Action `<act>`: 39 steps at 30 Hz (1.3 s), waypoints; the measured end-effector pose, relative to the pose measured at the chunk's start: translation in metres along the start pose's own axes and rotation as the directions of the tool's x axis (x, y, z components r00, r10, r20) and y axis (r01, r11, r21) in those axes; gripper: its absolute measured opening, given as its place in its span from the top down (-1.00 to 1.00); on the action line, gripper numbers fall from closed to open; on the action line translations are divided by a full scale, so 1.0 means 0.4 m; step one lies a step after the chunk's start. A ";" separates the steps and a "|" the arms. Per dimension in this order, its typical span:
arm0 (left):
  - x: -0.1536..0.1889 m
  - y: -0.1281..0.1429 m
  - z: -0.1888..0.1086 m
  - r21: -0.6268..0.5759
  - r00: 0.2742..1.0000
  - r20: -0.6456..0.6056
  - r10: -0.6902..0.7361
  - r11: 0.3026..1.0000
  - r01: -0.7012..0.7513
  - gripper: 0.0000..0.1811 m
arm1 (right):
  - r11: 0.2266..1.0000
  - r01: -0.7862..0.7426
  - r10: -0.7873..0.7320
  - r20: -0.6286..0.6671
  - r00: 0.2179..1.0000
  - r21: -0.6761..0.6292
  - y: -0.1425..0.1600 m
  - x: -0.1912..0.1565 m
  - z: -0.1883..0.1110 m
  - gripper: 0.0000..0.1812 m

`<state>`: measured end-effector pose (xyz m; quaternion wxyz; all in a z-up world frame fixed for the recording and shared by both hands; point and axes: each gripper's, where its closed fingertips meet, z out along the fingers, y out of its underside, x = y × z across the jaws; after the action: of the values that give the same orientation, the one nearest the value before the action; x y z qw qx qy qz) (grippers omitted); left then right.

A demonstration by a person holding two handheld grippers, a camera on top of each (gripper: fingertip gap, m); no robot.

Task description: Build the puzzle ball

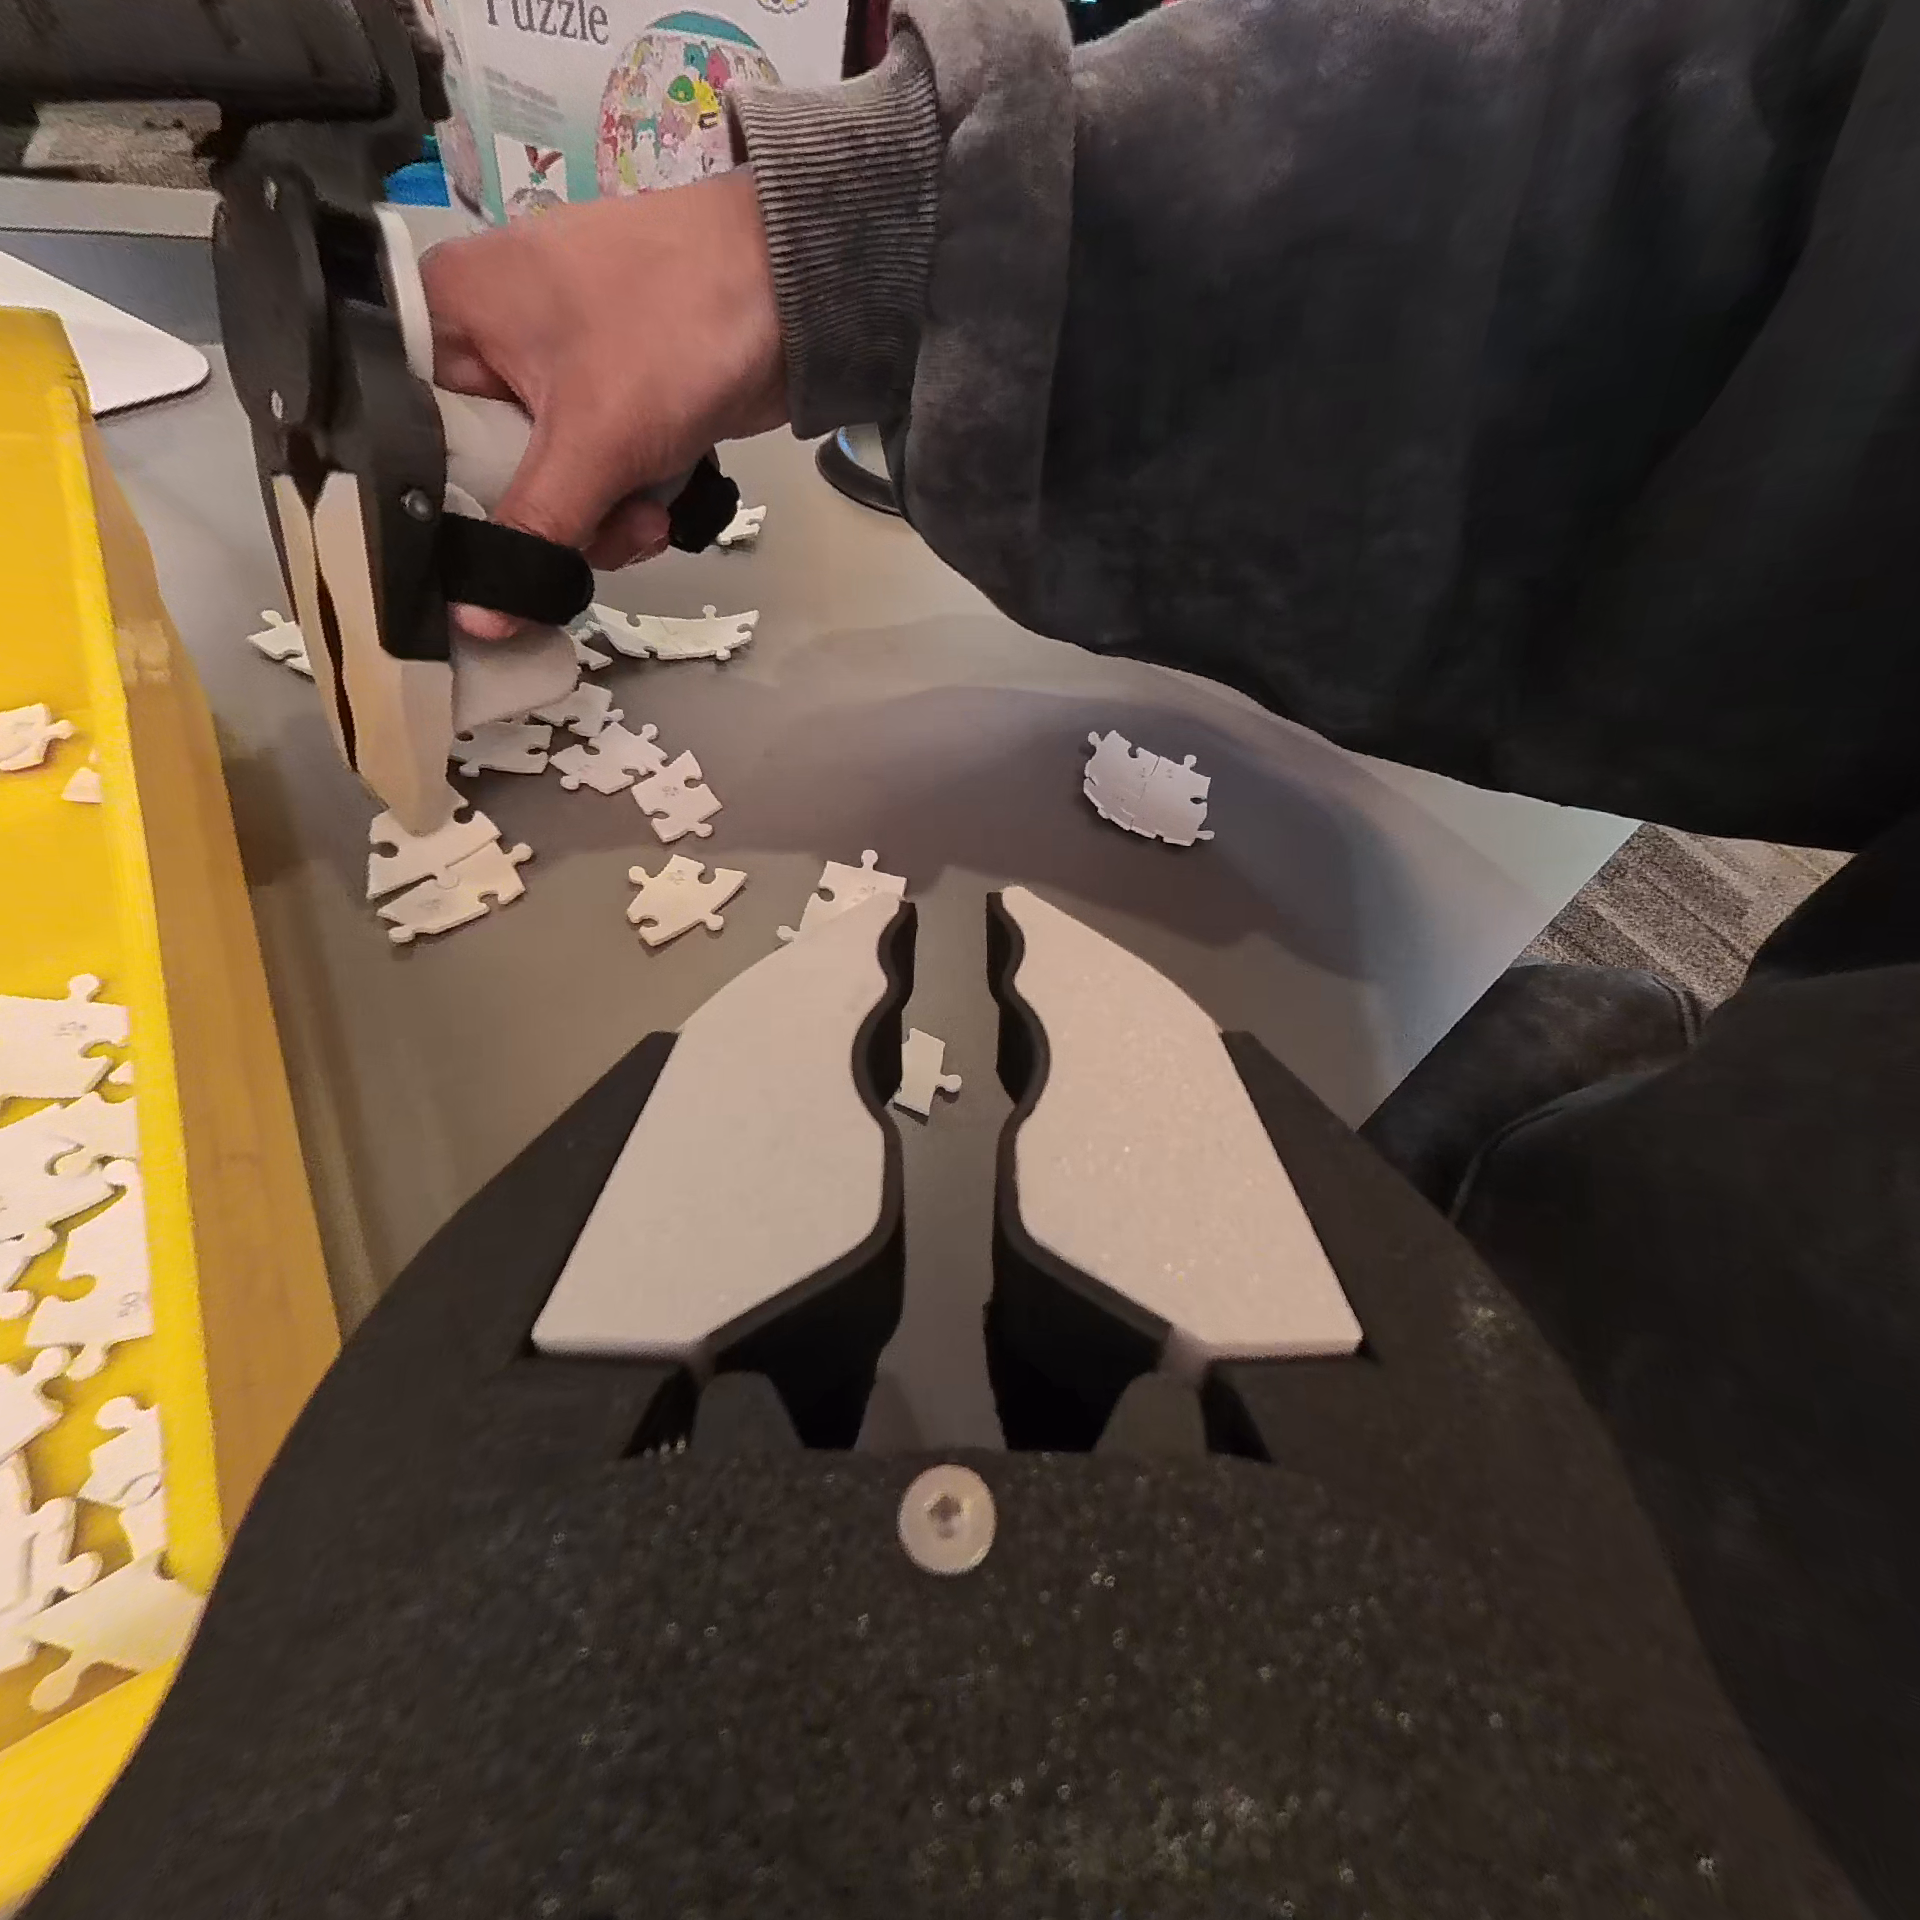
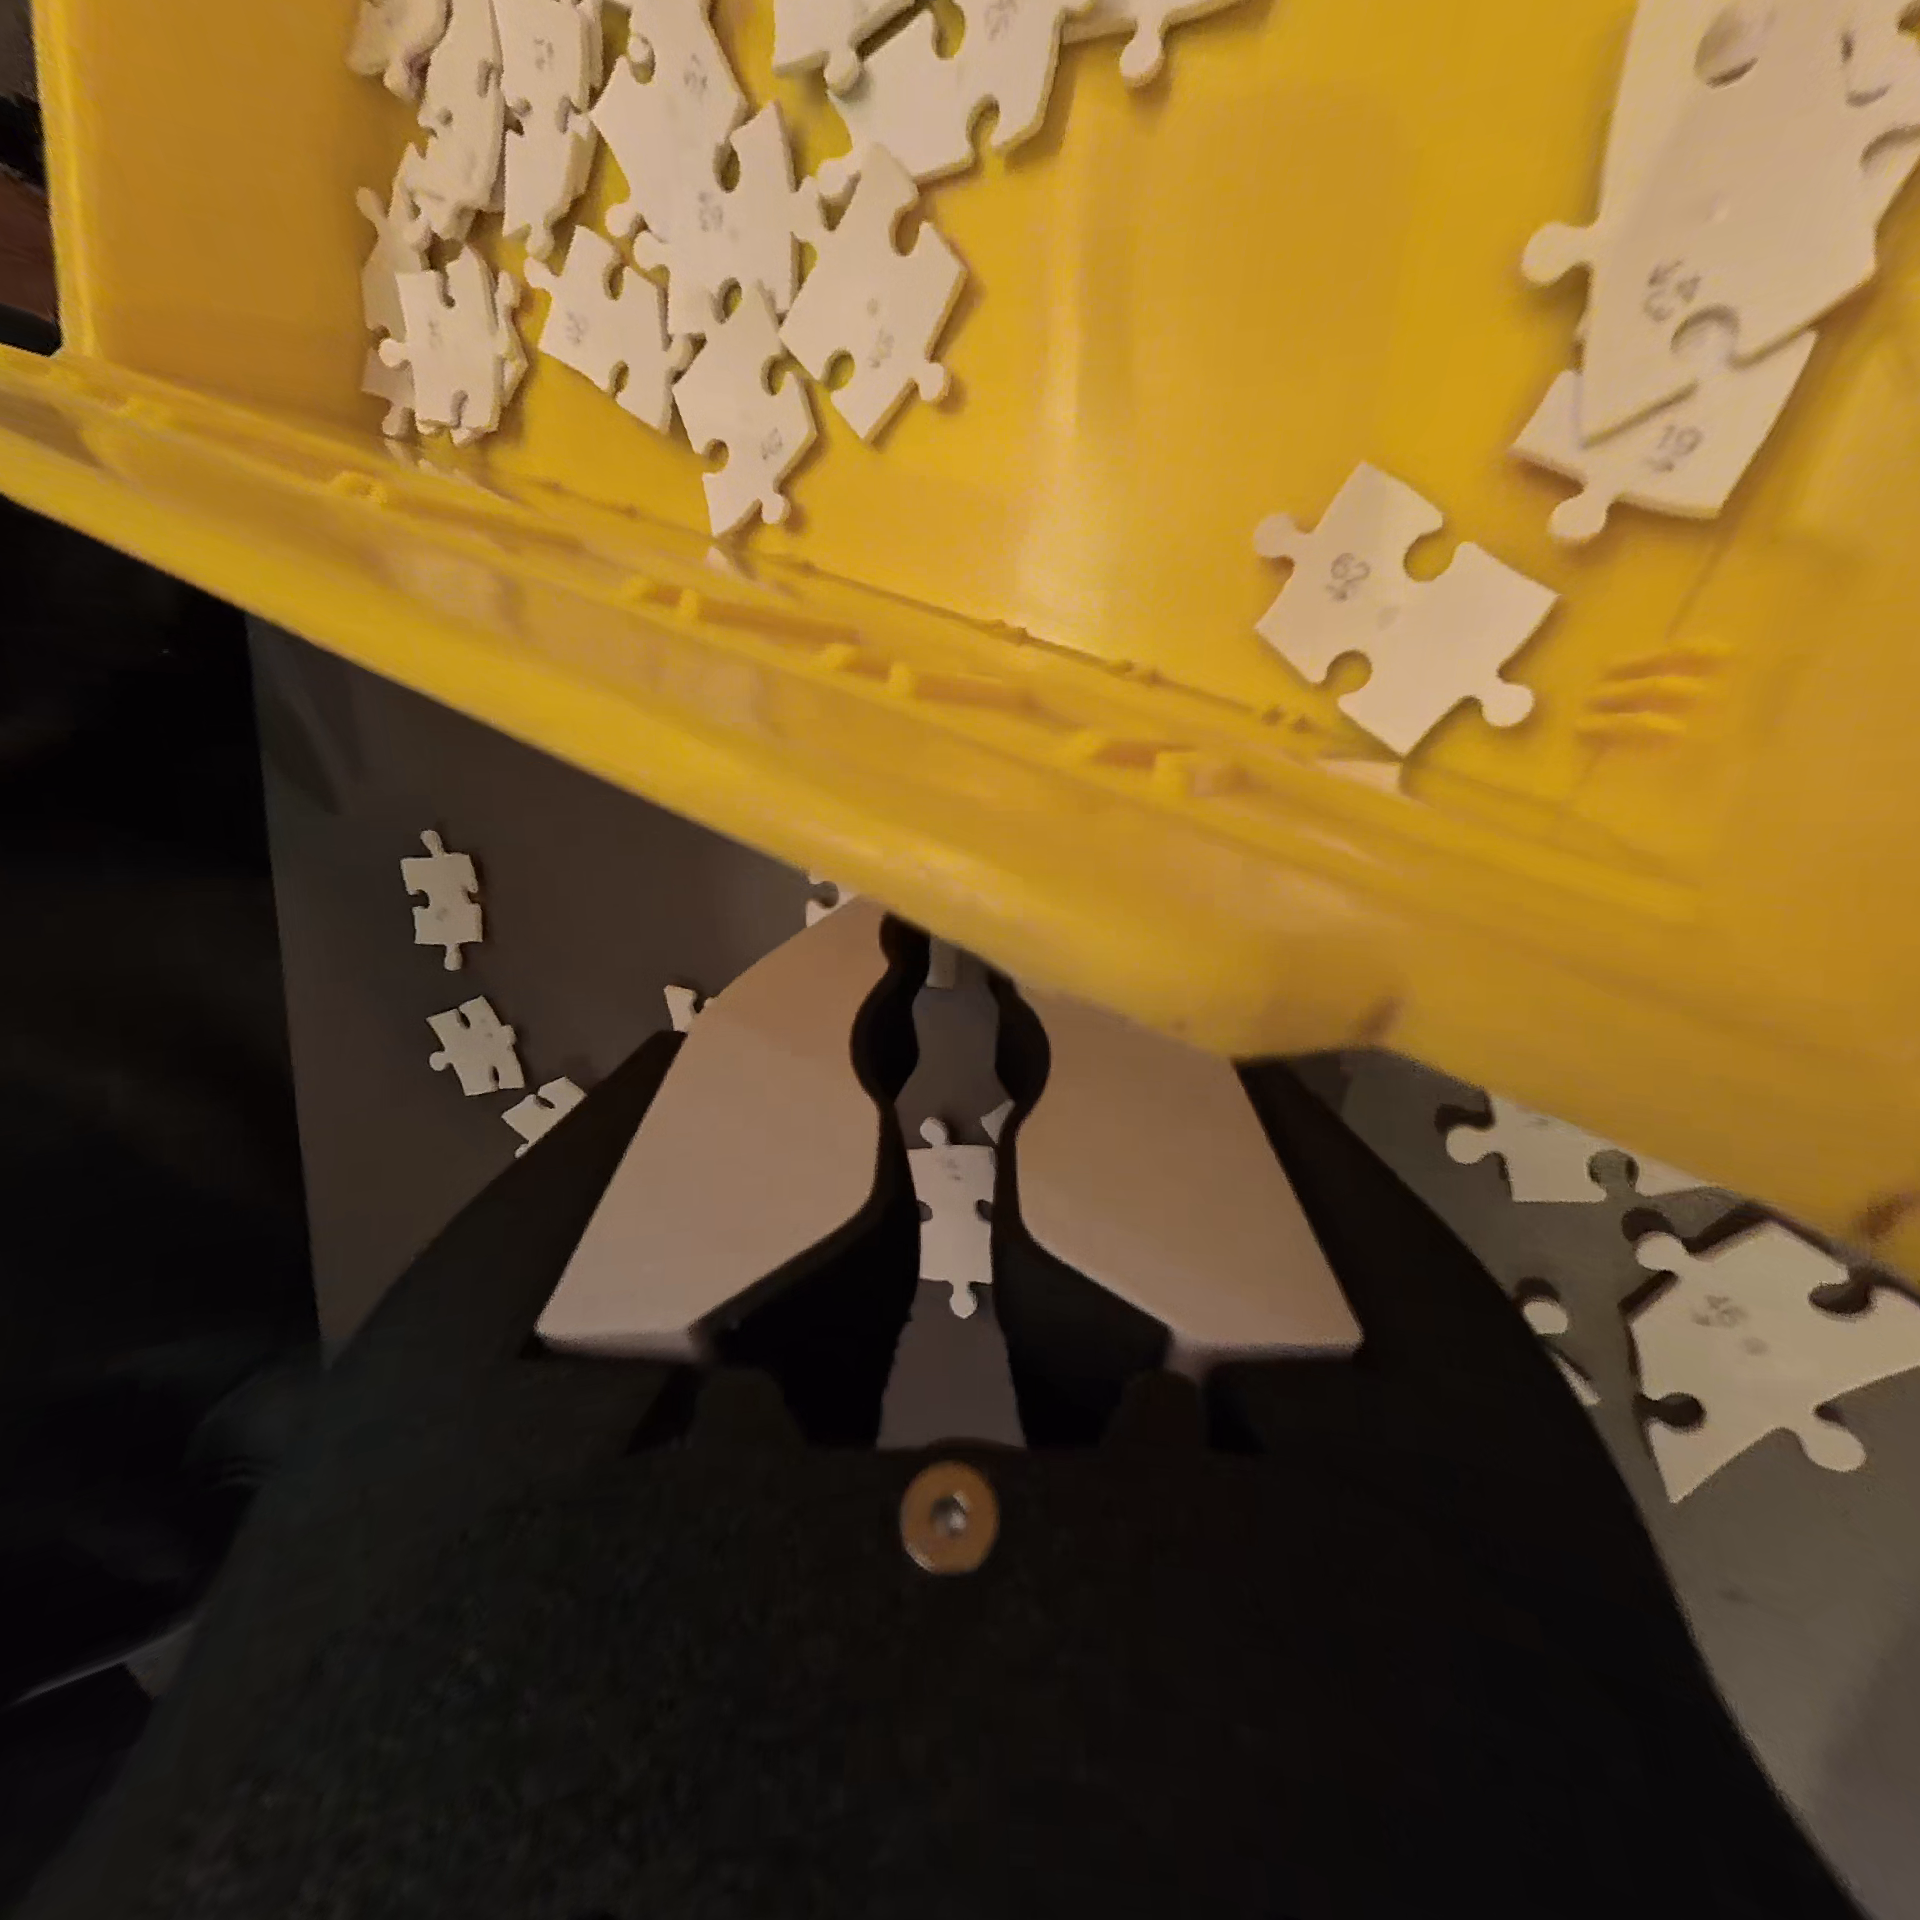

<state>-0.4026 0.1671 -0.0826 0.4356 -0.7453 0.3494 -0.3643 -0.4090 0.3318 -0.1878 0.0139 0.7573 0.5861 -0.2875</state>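
— Fingers first: how do the left gripper's stand?

— Apart by a narrow gap, holding nothing. They hover over the grey desk, and a single white puzzle piece lies flat on the desk, seen through the gap, untouched as far as I can tell.

— And the right gripper?

— In the left wrist view a hand grips it, pointing steeply down. Its fingers sit close together, only a dark slit between them, and the tips press on or rest against a small joined cluster of pieces on the desk. Whether they actually pinch a piece I cannot tell.

— Does its own camera help?

— Little. There the tips run under the rim of the yellow tray and are partly hidden. The gap is slim; a pale piece shows through it lower down, lying on the desk.

— Where is the rest of the puzzle?

— Loose pieces are scattered on the desk beside the right gripper. A curved joined patch lies apart, near the dark sleeve. Many more pieces lie heaped in the yellow tray, blank side up. The puzzle box stands at the back of the desk.
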 end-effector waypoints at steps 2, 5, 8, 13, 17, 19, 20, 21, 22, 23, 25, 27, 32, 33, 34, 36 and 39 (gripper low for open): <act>0.000 0.001 0.000 -0.001 1.000 -0.002 -0.002 1.000 0.002 0.86 | 1.000 0.006 -0.006 0.009 1.000 0.030 -0.008 -0.008 -0.014 0.86; 0.003 0.001 0.002 -0.003 1.000 -0.004 0.002 1.000 -0.002 0.86 | 0.993 0.016 -0.016 0.002 1.000 0.121 -0.029 -0.016 -0.053 0.86; 0.006 0.003 0.005 -0.009 1.000 -0.006 0.005 1.000 -0.005 0.86 | 0.989 0.073 -0.072 -0.011 0.997 0.125 -0.018 -0.036 -0.061 0.96; 0.007 0.004 0.007 -0.014 1.000 -0.003 0.010 1.000 -0.010 0.86 | 0.982 0.185 -0.181 -0.108 0.978 0.037 0.011 -0.045 -0.004 1.00; 0.004 0.003 0.004 -0.010 1.000 0.002 0.008 1.000 -0.008 0.86 | 0.980 0.191 -0.182 -0.138 0.974 0.054 -0.012 -0.045 0.001 1.00; 0.002 0.003 0.003 -0.009 1.000 0.001 0.004 1.000 -0.004 0.86 | 0.984 0.174 -0.166 -0.145 0.975 0.046 -0.014 -0.042 -0.004 1.00; 0.001 0.003 0.003 -0.009 1.000 0.000 0.002 1.000 -0.002 0.86 | 0.985 0.167 -0.158 -0.161 0.974 0.043 -0.016 -0.036 -0.007 1.00; 0.001 0.003 0.003 -0.008 1.000 -0.001 0.001 1.000 -0.001 0.86 | 0.985 0.166 -0.157 -0.159 0.975 0.045 -0.017 -0.036 -0.009 1.00; 0.001 0.002 0.003 -0.007 1.000 -0.001 0.001 1.000 -0.001 0.86 | 0.987 0.157 -0.150 -0.156 0.976 0.039 -0.015 -0.035 -0.008 1.00; 0.002 0.003 0.003 -0.008 1.000 -0.002 0.001 1.000 -0.001 0.86 | 0.988 0.151 -0.144 -0.159 0.977 0.031 -0.014 -0.032 -0.008 1.00; 0.003 0.004 0.004 -0.011 1.000 -0.001 0.005 1.000 -0.005 0.86 | 0.988 0.155 -0.149 -0.161 0.976 0.023 -0.013 -0.030 -0.001 1.00; 0.004 0.003 0.005 -0.011 1.000 0.000 0.008 1.000 -0.008 0.86 | 0.987 0.158 -0.152 -0.181 0.972 0.017 -0.016 -0.020 0.007 1.00; 0.001 0.004 0.003 -0.011 1.000 0.004 0.007 1.000 -0.007 0.86 | 0.983 0.183 -0.184 -0.172 0.968 -0.025 -0.007 -0.024 0.027 1.00; 0.001 0.003 0.003 -0.009 1.000 0.004 0.006 1.000 -0.006 0.86 | 0.979 0.198 -0.202 -0.179 0.963 -0.037 -0.005 -0.025 0.028 1.00; 0.000 0.004 0.003 -0.009 1.000 0.002 0.003 1.000 -0.003 0.86 | 0.976 0.213 -0.219 -0.187 0.958 -0.049 -0.003 -0.026 0.028 1.00; -0.002 0.008 0.006 -0.017 1.000 0.001 -0.004 1.000 0.004 0.86 | 0.966 0.248 -0.258 -0.197 0.946 -0.071 0.000 -0.029 0.030 1.00; -0.011 0.016 0.010 -0.035 1.000 0.018 -0.014 0.999 0.015 0.86 | 0.954 0.283 -0.297 -0.203 0.933 -0.093 0.004 -0.035 0.032 1.00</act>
<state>-0.4027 0.1697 -0.0907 0.4230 -0.7584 0.3464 -0.3549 -0.4151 0.3145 -0.1926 -0.0684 0.6882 0.6982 -0.1847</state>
